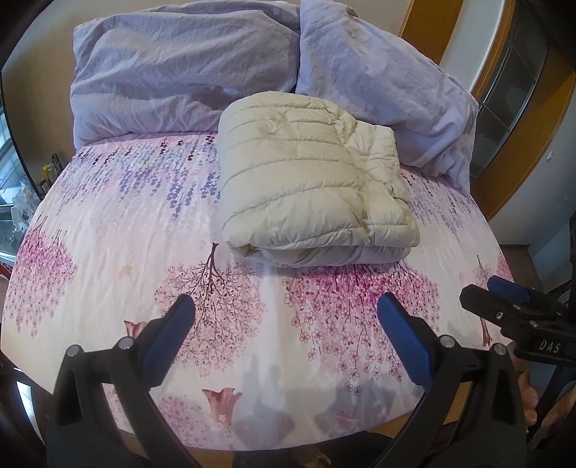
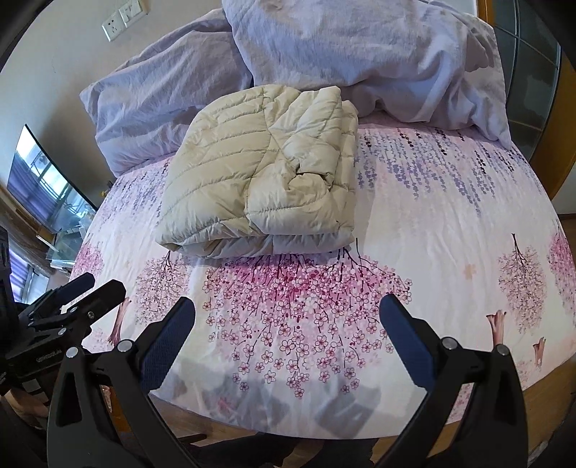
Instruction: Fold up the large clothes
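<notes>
Two grippers held over the near edge of the bed sheet. Left gripper jaws wide, empty; right gripper likewise. Folded cream puffer jacket lies beyond both, well apart, against the lilac pillows. Only the right view shows wall sockets above the pillows.

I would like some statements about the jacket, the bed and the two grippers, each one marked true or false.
1. The cream jacket lies folded on the flowered sheet. True.
2. The left gripper holds the jacket. False: it is open, empty and apart from it.
3. The right gripper is open. True.
4. The pillows lie on top of the jacket. False: they lie behind it.
</notes>
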`<state>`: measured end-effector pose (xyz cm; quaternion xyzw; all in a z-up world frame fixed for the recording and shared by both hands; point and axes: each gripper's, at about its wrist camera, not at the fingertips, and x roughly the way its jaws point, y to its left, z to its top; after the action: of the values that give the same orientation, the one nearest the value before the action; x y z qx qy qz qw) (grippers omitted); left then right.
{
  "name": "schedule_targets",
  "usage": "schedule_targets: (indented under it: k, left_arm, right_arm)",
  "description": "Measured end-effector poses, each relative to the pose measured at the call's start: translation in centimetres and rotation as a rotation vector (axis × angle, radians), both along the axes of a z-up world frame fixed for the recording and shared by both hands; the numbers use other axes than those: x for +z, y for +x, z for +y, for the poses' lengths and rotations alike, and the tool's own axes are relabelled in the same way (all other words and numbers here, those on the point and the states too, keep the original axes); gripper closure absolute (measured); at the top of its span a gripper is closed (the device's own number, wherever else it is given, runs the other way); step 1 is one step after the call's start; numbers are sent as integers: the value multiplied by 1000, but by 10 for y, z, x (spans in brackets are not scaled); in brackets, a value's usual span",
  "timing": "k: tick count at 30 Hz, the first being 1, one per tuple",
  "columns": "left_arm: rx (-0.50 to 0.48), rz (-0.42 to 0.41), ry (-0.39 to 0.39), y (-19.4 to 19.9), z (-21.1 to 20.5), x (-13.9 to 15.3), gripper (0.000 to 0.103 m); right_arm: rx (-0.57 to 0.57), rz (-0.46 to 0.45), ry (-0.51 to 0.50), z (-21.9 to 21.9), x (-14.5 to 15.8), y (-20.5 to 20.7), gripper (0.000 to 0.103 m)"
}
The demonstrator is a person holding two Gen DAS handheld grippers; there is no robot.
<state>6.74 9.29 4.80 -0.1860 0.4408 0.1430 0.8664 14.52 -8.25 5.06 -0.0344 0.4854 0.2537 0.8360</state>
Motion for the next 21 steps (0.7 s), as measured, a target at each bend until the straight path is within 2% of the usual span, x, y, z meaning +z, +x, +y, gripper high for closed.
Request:
schedule_targets:
  k: [21]
  left_arm:
    - [6,-13,-28,1,0,-1,2]
  right_arm:
    - [12,12,19,7,-1,0,1]
